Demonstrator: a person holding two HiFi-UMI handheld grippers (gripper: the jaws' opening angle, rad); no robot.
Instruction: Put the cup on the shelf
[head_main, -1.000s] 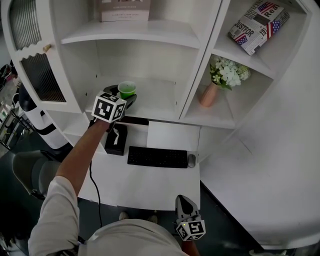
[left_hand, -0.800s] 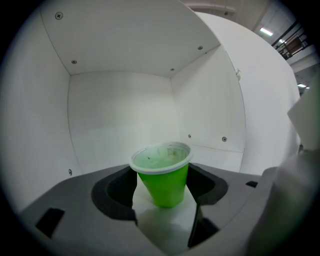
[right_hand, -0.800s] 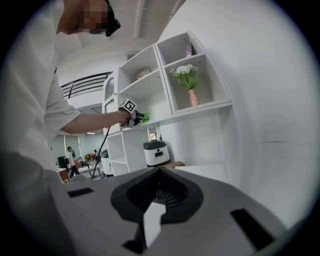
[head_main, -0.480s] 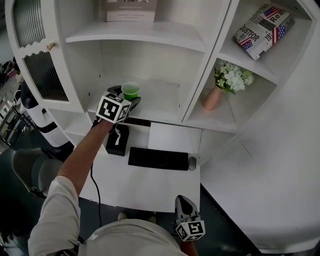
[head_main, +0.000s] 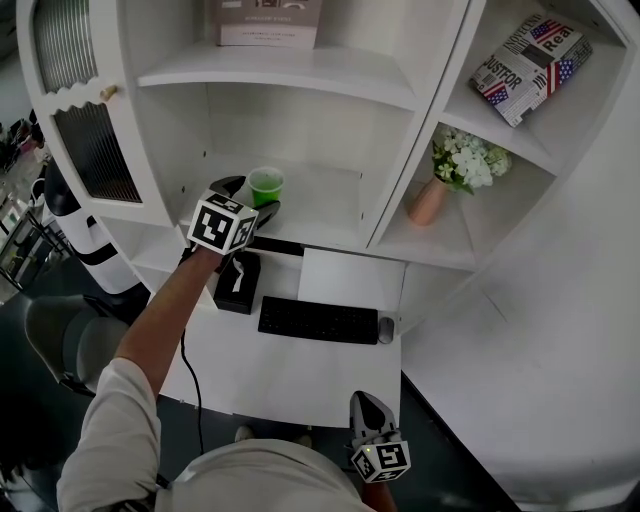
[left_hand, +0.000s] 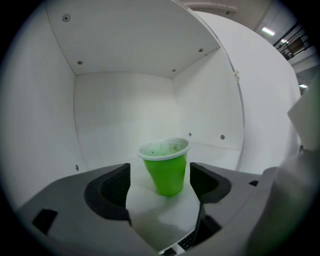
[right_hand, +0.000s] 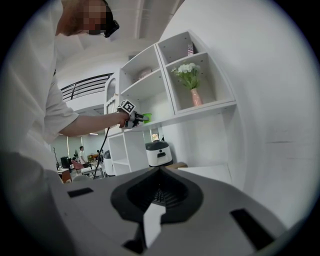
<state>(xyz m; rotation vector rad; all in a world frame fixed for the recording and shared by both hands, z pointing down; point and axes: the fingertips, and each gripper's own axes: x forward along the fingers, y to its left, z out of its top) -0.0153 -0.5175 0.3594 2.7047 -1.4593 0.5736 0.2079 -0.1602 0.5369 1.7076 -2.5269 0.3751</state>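
**A:** so what's the person got on?

**B:** loose white short-sleeved tee (head_main: 110, 440), plus a dark head camera (right_hand: 110, 27). The left gripper (head_main: 246, 198) and right gripper (head_main: 366, 403) are grey plastic with black-lined jaws, each topped by a white marker cube (head_main: 220, 224) printed with black squares. A thin black cable (head_main: 188, 375) trails off the left one. Its jaws have just been opening, with the green cup (head_main: 265, 186) between them, untouched.

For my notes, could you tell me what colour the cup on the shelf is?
The cup is bright green, clearest in the left gripper view.
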